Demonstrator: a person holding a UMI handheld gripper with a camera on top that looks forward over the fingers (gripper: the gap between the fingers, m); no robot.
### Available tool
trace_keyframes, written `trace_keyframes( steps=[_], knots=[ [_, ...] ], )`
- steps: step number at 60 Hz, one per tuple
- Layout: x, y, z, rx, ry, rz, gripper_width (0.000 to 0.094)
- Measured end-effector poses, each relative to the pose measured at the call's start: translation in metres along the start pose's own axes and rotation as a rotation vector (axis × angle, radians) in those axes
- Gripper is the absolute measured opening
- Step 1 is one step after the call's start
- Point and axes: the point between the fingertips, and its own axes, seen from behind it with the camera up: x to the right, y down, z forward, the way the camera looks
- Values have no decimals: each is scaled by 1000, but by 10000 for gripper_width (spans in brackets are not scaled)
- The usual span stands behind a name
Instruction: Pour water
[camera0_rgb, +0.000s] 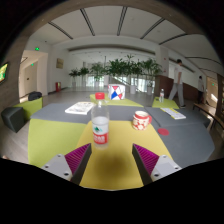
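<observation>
Wide-angle view along a hand-held gripper (110, 160) over a table (60, 135) with yellow and green panels. Its two fingers, with magenta pads (77, 155), rise from the lower edge of the frame and stand wide apart, holding nothing. Just ahead of them, near the centre of the frame, stands a clear plastic bottle (100, 124) with a red cap, upright. To its right, a little farther back, sits a red-and-white cup (142, 120). In the upper half, a bright hall with potted plants (125, 70); a person (176, 82) walks at the upper right.
</observation>
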Motion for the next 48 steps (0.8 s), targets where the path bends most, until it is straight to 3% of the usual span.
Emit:
trace_keyframes(
  steps=[12, 24, 26, 30, 35, 36, 41, 48],
  knots=[
    [-40, -29, 90, 88, -12, -33, 850],
    [-45, -26, 163, 85, -4, -9, 797],
    [-46, -26, 170, 96, -6, -15, 748],
    [-45, -31, 177, 126, 0, -36, 534],
    [-48, -33, 177, 158, -15, -40, 509],
    [-48, -33, 177, 164, -15, -42, 456],
    [-50, -35, 176, 178, -24, -46, 373],
    [-52, -37, 180, 180, -59, -40, 347]
  ],
)
